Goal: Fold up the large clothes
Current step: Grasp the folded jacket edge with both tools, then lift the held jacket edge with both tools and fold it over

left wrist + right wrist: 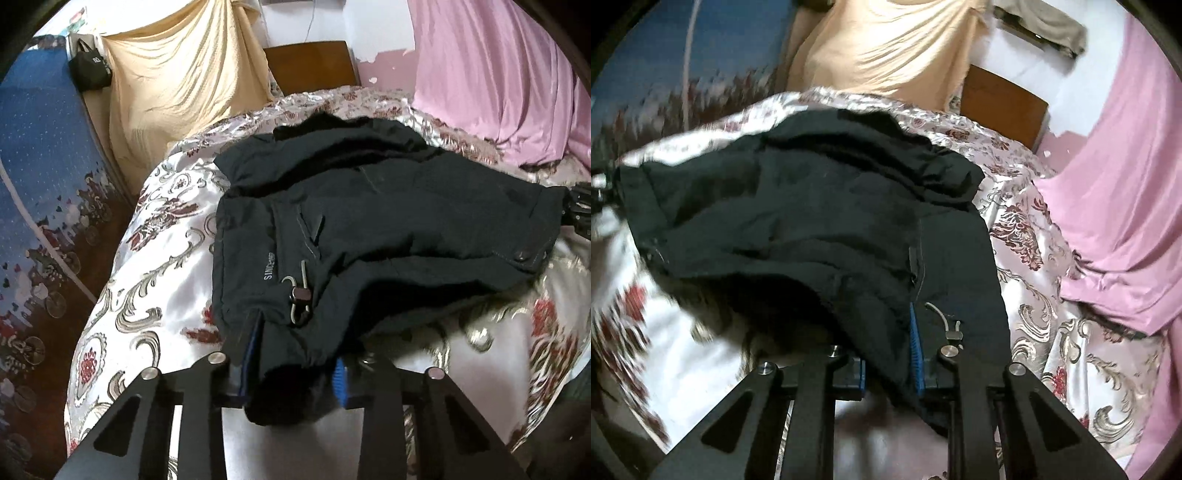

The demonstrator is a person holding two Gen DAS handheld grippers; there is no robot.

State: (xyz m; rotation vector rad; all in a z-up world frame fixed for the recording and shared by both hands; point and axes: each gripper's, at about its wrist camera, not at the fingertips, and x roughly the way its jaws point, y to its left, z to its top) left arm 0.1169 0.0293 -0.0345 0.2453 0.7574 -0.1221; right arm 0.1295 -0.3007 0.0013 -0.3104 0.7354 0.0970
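One dark jacket (369,206) lies spread across a bed whose satin floral bedspread (155,258) shows pale ground with red flowers and grey scrolls. Two grippers work it, one at each near corner of the hem. The left gripper (291,384) has its two fingers clamped on a bunched fold of the jacket's near edge, a blue pad (340,380) showing on the right-hand finger where the cloth wraps past it. The right gripper (890,369) likewise has its two fingers closed on the hem, with blue pads visible on both sides of the pinched cloth. On the jacket, the left wrist view shows one cord toggle (301,295) with its loop of drawstring, one snap button (522,255) near the far hem and one line of pale lettering; the right wrist view shows a second toggle (951,334) just beyond the fingers. Around the bed hang three cloths: one cream sheet (177,81), one pink sheet (498,81) and one blue patterned curtain (40,155). One small black bag (90,68) hangs beside the cream sheet, and one wooden headboard (310,66) stands behind the bed.
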